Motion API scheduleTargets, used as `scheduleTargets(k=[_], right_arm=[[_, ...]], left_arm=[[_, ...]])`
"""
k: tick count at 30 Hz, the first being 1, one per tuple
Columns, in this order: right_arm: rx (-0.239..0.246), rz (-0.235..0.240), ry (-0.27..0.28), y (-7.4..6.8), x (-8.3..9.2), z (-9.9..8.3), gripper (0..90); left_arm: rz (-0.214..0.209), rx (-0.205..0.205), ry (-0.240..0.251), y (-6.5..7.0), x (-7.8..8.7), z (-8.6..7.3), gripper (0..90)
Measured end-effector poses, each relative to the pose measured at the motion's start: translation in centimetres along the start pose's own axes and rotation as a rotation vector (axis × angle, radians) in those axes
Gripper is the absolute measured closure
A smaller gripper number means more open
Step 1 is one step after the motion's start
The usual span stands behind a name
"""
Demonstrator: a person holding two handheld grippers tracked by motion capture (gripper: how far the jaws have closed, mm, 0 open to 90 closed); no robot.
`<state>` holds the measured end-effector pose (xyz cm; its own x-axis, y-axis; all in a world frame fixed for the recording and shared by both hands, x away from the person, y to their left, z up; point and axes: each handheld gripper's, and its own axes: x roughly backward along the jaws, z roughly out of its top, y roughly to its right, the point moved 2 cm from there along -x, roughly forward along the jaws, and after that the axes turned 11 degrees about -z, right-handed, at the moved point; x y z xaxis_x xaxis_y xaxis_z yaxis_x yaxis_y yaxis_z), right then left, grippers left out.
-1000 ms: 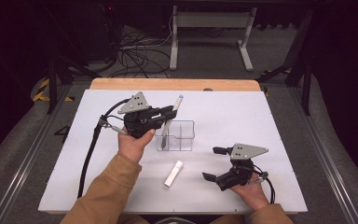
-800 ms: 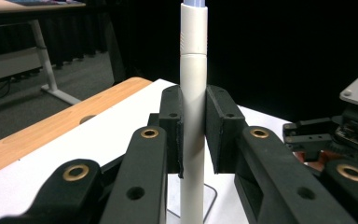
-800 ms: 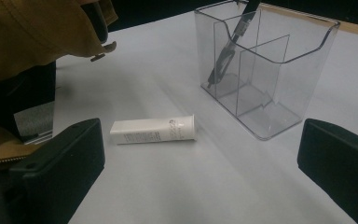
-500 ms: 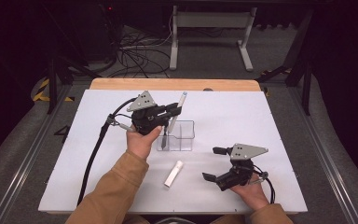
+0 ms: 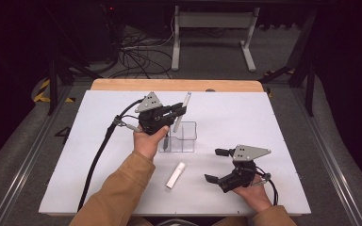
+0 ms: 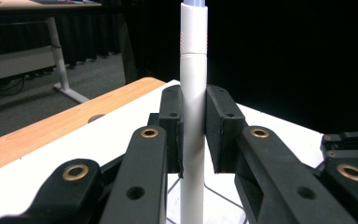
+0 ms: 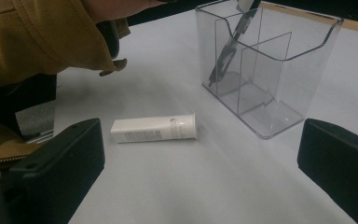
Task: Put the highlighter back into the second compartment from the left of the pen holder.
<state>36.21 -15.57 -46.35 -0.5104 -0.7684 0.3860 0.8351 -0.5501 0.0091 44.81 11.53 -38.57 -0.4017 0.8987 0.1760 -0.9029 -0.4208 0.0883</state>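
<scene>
The right gripper (image 5: 215,165) rested nearest, jaws wide apart and empty, a white tube (image 5: 176,175) lying beside it. Beyond, the left gripper (image 5: 183,110) clamped a white pen (image 5: 181,113) tilted over the clear organizer (image 5: 188,139); the pen's lower tip was hidden.

White pen (image 5: 181,112) held over clear organizer (image 5: 186,141); white tube (image 5: 176,175) lying loose on the table.

Pen: slim white barrel with a seam partway up and a bluish tip at the top end (image 6: 193,60), standing near upright with a slight tilt, its lower end going down into the organizer's left compartment. Its dark lower part (image 7: 228,46) shows through the clear wall, leaning on a slant, tip near the floor. Organizer: clear plastic box, open top, inner dividers, upright at table middle. Tube: short white cylinder with faint print (image 7: 154,128), on its side, near the organizer's front, apart from it.
</scene>
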Motion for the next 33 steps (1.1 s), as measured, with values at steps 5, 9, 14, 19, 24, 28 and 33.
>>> scheduleTargets(k=[5,9,14,19,24,28,33], right_arm=[[0.000,-0.001,0.001,0.0,0.0,0.0,0.9],[-0.001,-0.001,0.002,0.0,0.1,0.0,0.9],[0.001,0.000,0.001,0.0,0.0,0.0,0.9],[0.004,-0.001,-0.001,-0.1,0.0,0.0,0.9],[0.002,0.000,0.000,0.0,0.0,0.0,0.9],[0.003,0.000,-0.001,-0.1,0.0,0.0,0.9],[0.005,-0.001,-0.001,-0.1,0.0,0.0,0.9]], left_arm=[[0.015,-0.014,-0.017,0.0,0.1,-0.3,78.1],[0.016,-0.005,0.006,-0.3,0.3,-1.0,78.1],[0.010,0.002,0.003,-0.3,0.1,-1.6,78.1],[0.008,0.014,-0.006,-0.4,-0.2,-2.3,78.0],[-0.004,0.019,-0.030,-0.3,-0.4,-2.8,78.0],[-0.009,0.017,-0.044,-0.1,-0.5,-3.0,78.1],[-0.010,0.018,-0.048,-0.1,-0.3,-3.5,78.0]])
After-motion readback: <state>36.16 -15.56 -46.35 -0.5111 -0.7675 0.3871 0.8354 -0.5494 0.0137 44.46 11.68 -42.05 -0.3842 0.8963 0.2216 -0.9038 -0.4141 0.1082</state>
